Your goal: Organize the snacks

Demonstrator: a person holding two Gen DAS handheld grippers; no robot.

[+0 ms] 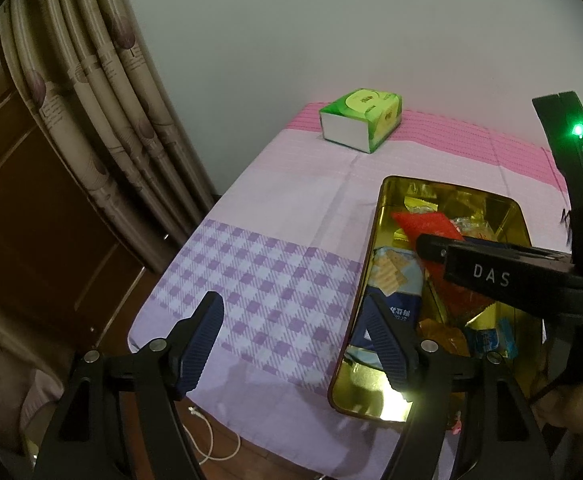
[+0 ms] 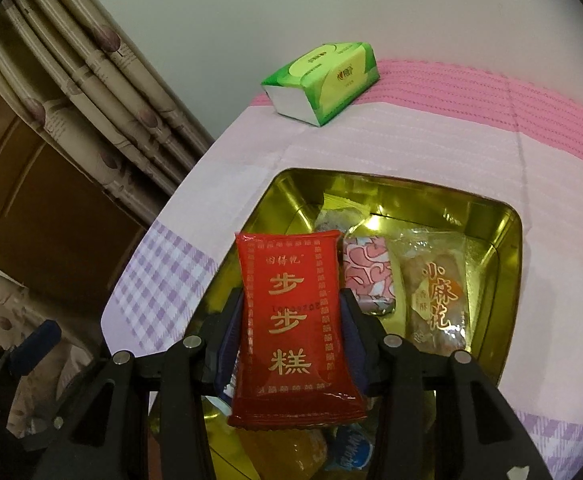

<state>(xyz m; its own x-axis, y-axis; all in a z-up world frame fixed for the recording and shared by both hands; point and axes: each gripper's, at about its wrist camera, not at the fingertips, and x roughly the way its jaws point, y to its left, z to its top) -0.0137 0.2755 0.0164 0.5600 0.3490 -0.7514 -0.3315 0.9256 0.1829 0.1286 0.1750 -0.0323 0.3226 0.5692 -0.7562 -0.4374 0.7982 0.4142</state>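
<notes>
A gold tin (image 1: 375,216) (image 2: 275,196) lies open on the pink and purple cloth with several wrapped snacks in it. My right gripper (image 2: 291,296) is shut on a red snack packet (image 2: 291,320) with gold characters and holds it upright over the tin. Under it lie a pink patterned packet (image 2: 367,276) and a clear pastry packet (image 2: 435,292). My left gripper (image 1: 291,304) hangs open and empty over the plaid cloth, its right finger over the tin's near left edge. A blue cracker pack (image 1: 395,276) lies there.
A green tissue pack (image 1: 361,120) (image 2: 323,80) sits at the table's far edge by the wall. Curtains (image 1: 91,100) and a wooden door (image 1: 31,220) stand left of the table. A white cable (image 1: 211,444) lies on the floor below the near edge.
</notes>
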